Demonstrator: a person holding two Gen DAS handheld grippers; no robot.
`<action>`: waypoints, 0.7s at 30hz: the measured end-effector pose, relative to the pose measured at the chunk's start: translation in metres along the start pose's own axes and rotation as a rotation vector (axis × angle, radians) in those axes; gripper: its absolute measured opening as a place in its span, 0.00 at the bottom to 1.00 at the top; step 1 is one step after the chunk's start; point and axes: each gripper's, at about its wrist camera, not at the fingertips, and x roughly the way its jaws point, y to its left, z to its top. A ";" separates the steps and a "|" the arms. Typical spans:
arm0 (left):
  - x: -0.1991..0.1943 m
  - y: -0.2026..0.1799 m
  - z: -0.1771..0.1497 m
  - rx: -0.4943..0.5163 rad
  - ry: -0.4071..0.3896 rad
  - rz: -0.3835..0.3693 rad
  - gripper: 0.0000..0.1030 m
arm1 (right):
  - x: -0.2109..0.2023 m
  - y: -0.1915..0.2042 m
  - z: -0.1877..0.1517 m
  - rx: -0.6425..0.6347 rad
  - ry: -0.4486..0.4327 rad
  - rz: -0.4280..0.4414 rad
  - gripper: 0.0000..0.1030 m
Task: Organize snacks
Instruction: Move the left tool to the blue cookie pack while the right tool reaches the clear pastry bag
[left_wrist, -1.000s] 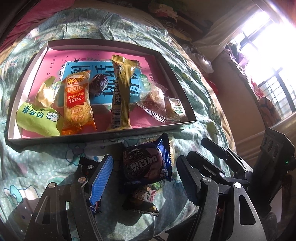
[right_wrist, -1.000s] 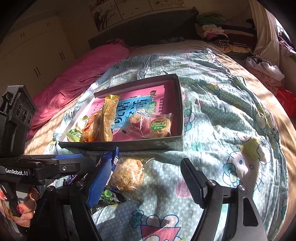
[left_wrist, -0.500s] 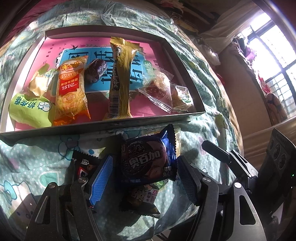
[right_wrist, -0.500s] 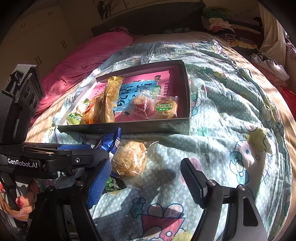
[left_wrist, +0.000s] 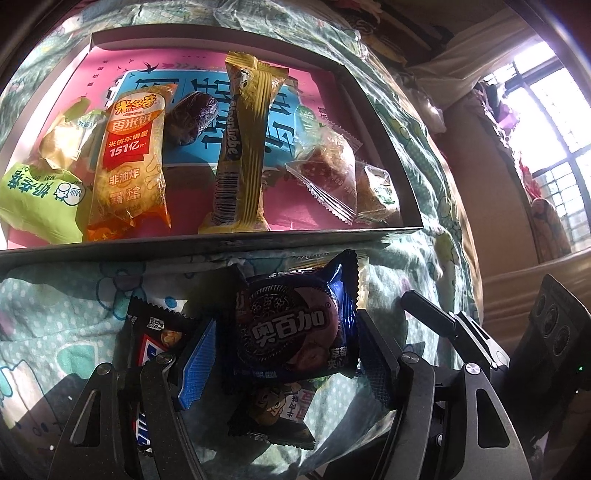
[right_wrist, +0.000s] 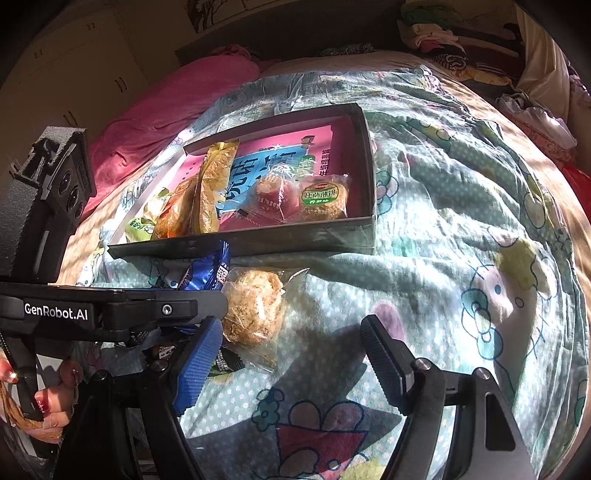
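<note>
A blue cream-cookie packet (left_wrist: 295, 328) lies on the flowered bedspread just in front of the grey box (left_wrist: 221, 242). My left gripper (left_wrist: 284, 354) is open and straddles it, the right pad at the packet's edge and the left pad a little off it. Beside and under it lie a black packet (left_wrist: 159, 332) and a brown packet (left_wrist: 277, 410). My right gripper (right_wrist: 288, 362) is open over bare bedspread, with a clear-wrapped crumbly pastry (right_wrist: 255, 306) just beyond its left finger. The blue packet (right_wrist: 210, 269) shows there behind the left gripper's body (right_wrist: 110, 310).
The box holds a pink book, an orange rice-cracker pack (left_wrist: 129, 158), a yellow bar (left_wrist: 243, 147), a green packet (left_wrist: 40, 199) and clear-wrapped pastries (left_wrist: 328, 173). A pink pillow (right_wrist: 166, 103) lies behind. A hand (right_wrist: 48, 406) grips the left handle. Piled clothes (right_wrist: 443, 44) sit at the far right.
My left gripper has come down and forward, so its fingers now flank the blue cookie packet. The right gripper has tilted slightly; its jaws are unchanged.
</note>
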 end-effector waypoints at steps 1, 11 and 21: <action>0.000 0.001 0.000 -0.002 -0.001 -0.003 0.69 | 0.001 0.001 0.000 -0.001 0.002 -0.001 0.74; -0.009 0.009 0.000 -0.028 -0.034 -0.059 0.60 | 0.009 0.007 0.001 -0.024 0.011 0.005 0.79; -0.027 0.011 0.003 -0.028 -0.084 -0.099 0.59 | 0.028 0.029 0.006 -0.071 0.010 0.009 0.79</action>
